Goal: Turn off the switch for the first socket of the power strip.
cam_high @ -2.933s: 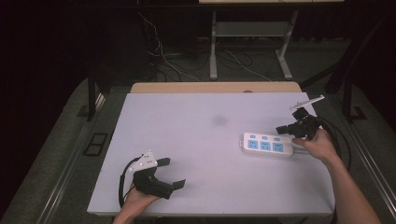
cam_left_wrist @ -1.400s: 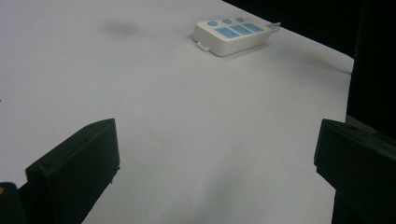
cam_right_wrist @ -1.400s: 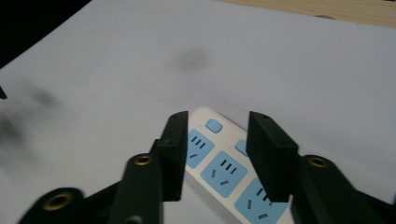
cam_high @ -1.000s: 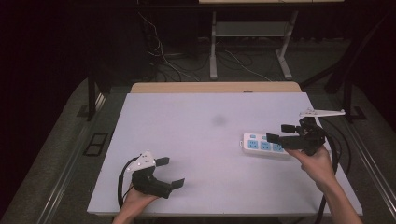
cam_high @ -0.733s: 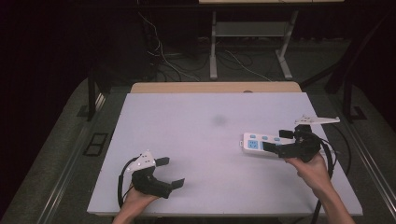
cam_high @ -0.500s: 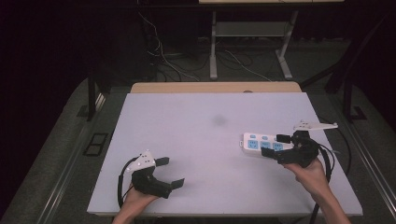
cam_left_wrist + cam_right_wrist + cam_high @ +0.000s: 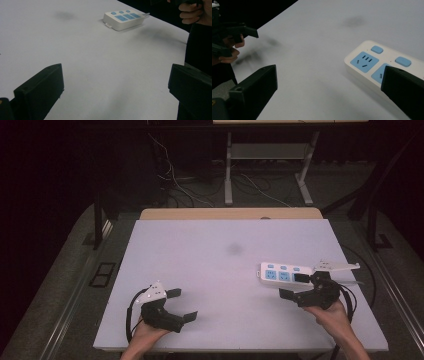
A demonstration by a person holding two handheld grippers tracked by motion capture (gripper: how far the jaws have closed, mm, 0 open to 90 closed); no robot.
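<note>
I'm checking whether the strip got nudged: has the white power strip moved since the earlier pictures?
No. The power strip lies at the same spot relative to the table's right edge; only the right gripper came down beside it.

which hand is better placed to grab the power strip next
Right. The right gripper sits beside the power strip with its fingers spread wide, one already over the strip's near end. The left gripper rests at the table's front left, far from the strip.
</note>
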